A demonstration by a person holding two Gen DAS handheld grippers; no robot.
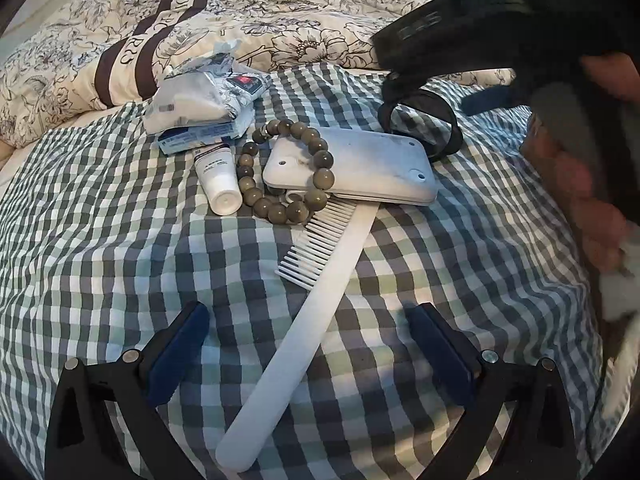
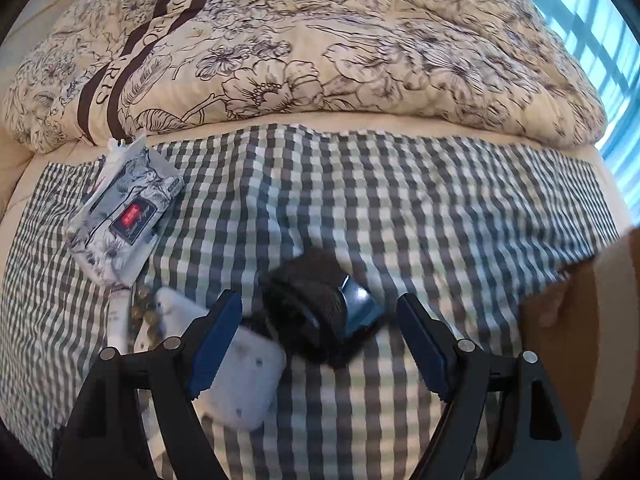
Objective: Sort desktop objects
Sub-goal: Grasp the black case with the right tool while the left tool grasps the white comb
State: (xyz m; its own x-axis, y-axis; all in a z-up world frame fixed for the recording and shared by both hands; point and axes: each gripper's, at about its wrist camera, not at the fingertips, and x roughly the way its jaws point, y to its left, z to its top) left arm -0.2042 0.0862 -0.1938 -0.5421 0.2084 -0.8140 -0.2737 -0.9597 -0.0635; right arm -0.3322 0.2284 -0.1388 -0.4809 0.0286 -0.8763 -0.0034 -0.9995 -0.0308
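On a green-and-white checked cloth (image 1: 120,240) lies a pile of small items. It holds a white comb (image 1: 320,280), a white flat device (image 1: 360,168), a grey bead bracelet (image 1: 280,168), a white tube (image 1: 218,180) and tissue packs (image 1: 200,100). My left gripper (image 1: 310,344) is open just above the cloth, with the comb's handle running between its blue pads, untouched. A black wristband with a shiny face (image 2: 320,312), like a watch, lies beside the white device (image 2: 240,380). My right gripper (image 2: 320,320) hovers open over it, with gaps on both sides. The left wrist view shows that gripper (image 1: 430,92) above the band (image 1: 420,120).
A floral quilt (image 2: 320,60) is bunched along the far side of the cloth. A tissue pack (image 2: 124,208) lies at the left. A hand (image 1: 580,184) holds the right gripper at the right edge. A window (image 2: 600,40) is at the far right. Bare checked cloth (image 2: 440,200) spreads to the right.
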